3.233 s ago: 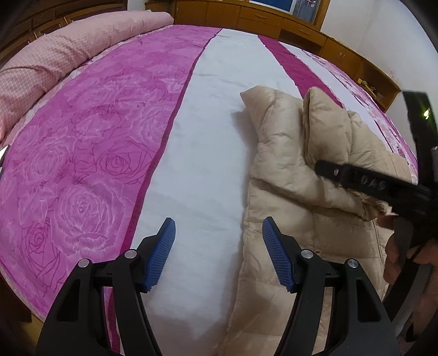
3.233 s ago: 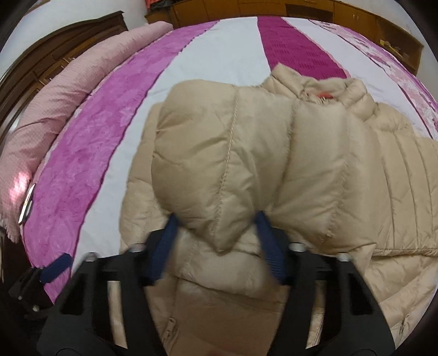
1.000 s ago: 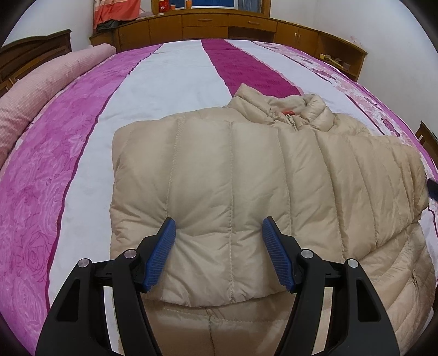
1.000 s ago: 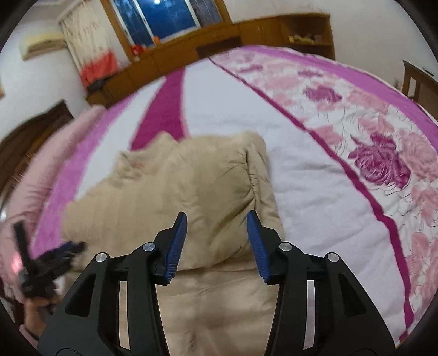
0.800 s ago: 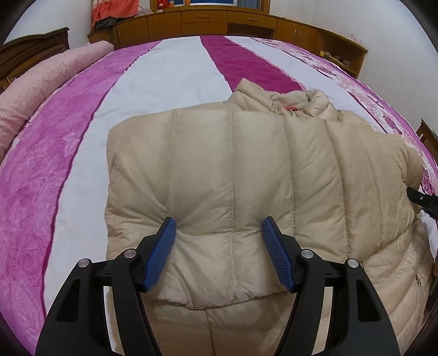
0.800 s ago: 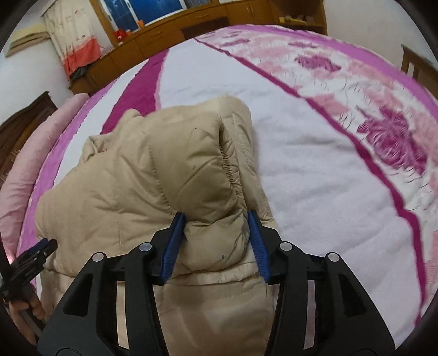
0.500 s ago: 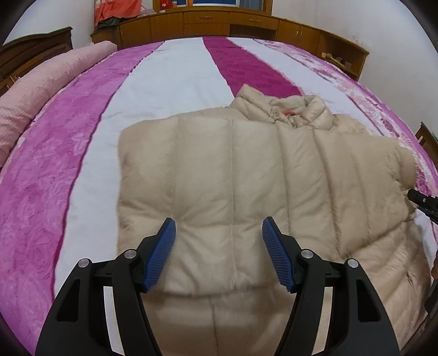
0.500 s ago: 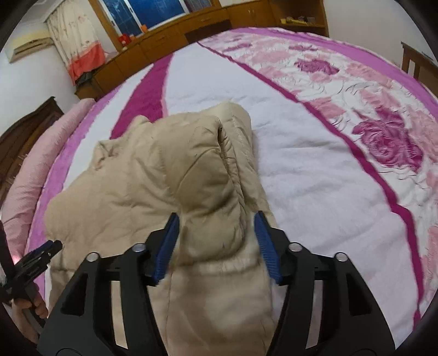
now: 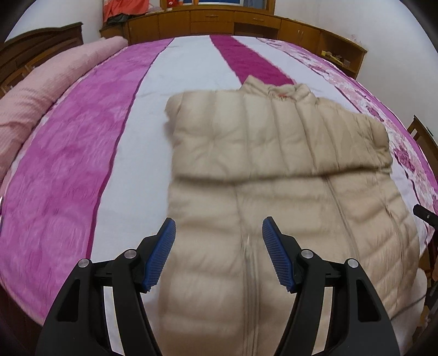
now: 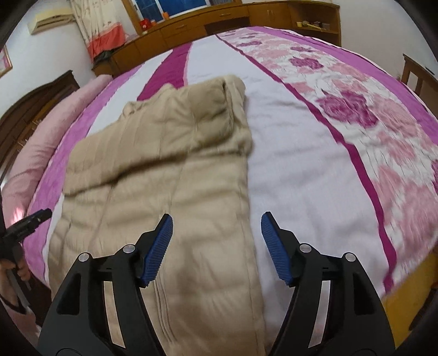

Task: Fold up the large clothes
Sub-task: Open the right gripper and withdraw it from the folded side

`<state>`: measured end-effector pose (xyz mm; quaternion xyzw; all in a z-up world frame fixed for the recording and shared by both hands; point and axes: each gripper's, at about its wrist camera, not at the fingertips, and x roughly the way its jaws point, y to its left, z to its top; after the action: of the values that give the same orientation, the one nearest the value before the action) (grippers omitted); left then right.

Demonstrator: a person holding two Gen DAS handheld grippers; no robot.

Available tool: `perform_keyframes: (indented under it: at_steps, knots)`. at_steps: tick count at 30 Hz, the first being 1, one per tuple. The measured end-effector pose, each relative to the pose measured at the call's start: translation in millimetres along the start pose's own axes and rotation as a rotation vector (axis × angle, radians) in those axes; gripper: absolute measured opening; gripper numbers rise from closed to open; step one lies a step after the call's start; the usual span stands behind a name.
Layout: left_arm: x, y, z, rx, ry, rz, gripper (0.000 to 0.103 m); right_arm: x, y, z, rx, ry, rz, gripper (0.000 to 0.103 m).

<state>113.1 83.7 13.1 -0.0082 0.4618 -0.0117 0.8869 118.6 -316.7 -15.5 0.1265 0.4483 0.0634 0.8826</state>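
Note:
A beige puffer jacket [image 9: 273, 169] lies flat on the bed, front up, zipper running toward me, with both sleeves folded across the chest. My left gripper [image 9: 217, 252] is open and empty, hovering above the jacket's lower left part. In the right wrist view the jacket [image 10: 164, 169] lies left of centre, and my right gripper [image 10: 216, 246] is open and empty above its right edge. The left gripper's tip shows at the far left of the right wrist view [image 10: 30, 219]. The right gripper's tip shows at the right edge of the left wrist view [image 9: 424, 213].
The bed cover [image 9: 82, 153] is striped pink, white and magenta, with rose print on the right [image 10: 356, 109]. A pink bolster [image 9: 41, 93] lies along the left side. Wooden cabinets [image 9: 219, 19] stand behind the bed. The bed's near edge is just below the grippers.
Both grippers have let go of the folded sleeves and pulled back toward the jacket's hem. The sleeves now lie flat across the chest. The right gripper has opened wider.

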Motion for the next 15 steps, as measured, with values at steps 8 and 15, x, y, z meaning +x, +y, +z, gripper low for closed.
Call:
perform_keyframes:
  at_steps: [8,15]
  knots:
    - [-17.7,15.2,-46.8,-0.03,0.035,0.015,0.065,-12.5,-6.1,-49.1,-0.031,0.048,-0.027,0.077]
    - [-15.7,22.8,-77.4,-0.051,0.087,0.029,0.065,-5.1,-8.2,-75.2,-0.043,0.1,-0.023,0.078]
